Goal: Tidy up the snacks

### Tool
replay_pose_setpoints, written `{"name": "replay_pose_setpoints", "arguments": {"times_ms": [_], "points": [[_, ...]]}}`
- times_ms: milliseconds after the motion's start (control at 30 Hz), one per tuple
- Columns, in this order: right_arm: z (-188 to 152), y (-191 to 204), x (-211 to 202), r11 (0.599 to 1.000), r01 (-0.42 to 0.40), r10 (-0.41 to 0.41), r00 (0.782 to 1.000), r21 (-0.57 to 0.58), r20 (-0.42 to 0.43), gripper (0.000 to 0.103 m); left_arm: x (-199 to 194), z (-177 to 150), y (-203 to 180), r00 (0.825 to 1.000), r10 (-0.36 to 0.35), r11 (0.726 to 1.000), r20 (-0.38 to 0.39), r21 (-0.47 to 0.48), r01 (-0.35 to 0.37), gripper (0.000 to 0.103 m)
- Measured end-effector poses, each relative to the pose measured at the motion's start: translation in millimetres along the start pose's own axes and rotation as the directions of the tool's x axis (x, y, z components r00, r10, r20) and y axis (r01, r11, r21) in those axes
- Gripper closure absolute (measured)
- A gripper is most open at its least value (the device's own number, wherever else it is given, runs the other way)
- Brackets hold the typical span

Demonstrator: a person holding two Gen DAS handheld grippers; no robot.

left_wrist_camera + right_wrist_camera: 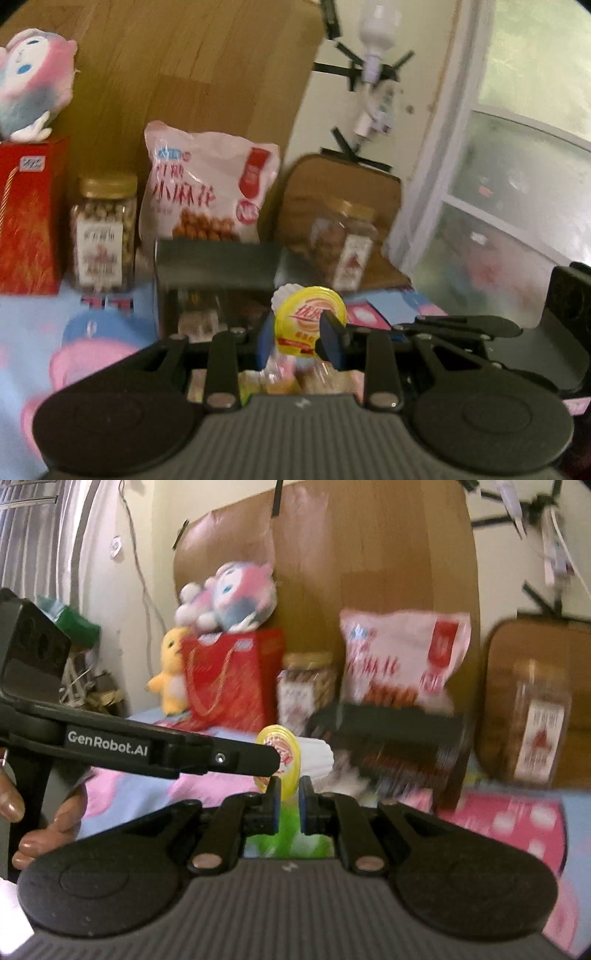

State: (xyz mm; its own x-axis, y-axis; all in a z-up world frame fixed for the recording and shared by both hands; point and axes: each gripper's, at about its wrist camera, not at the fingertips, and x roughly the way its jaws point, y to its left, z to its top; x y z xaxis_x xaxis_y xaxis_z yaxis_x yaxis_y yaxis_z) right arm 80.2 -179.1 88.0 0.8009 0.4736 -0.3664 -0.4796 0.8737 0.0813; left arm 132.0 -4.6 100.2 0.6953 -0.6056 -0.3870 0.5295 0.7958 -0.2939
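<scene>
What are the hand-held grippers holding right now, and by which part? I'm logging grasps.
Both hold one yellow-lidded jelly cup: the left hand-held gripper clamps its lid rim from both sides, and the right hand-held gripper pinches the lid's lower edge.

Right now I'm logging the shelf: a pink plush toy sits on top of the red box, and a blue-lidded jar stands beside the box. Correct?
Not quite: the jar has a gold lid, as the left wrist view shows. The pink plush toy does sit on the red box, and the jar stands beside it.

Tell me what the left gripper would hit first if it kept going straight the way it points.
Probably the dark open box just ahead of the left gripper, which is clamped on a yellow-lidded jelly cup. Blur leaves depth uncertain.
</scene>
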Motion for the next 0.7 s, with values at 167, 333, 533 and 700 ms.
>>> {"name": "replay_pose_setpoints", "arguments": {"times_ms": [167,333,533,700], "points": [[27.8,-32.1,55.6,0.999,0.017,-0.016,0.999,0.036,-0.037,0.091,59.2,31.1,30.1,0.999,0.039,0.999,-0.02,-0.037,-0.039,0.076],[29.7,-57.8,107.7,0.997,0.057,-0.052,0.992,0.049,-0.114,0.089,103.4,34.9,55.4,0.993,0.091,0.993,-0.069,-0.072,-0.096,0.073],[25.8,-73.2,96.3,0.989,0.099,-0.087,0.99,0.11,-0.107,0.076,72.7,26.3,66.1,0.997,0.068,0.987,-0.033,-0.144,-0.072,0.065],[5.5,-79.2,56.3,0.958,0.011,0.027,0.991,0.288,-0.129,0.076,33.0,4.8,78.9,0.999,0.023,0.968,-0.047,-0.248,-0.034,0.053]]}}
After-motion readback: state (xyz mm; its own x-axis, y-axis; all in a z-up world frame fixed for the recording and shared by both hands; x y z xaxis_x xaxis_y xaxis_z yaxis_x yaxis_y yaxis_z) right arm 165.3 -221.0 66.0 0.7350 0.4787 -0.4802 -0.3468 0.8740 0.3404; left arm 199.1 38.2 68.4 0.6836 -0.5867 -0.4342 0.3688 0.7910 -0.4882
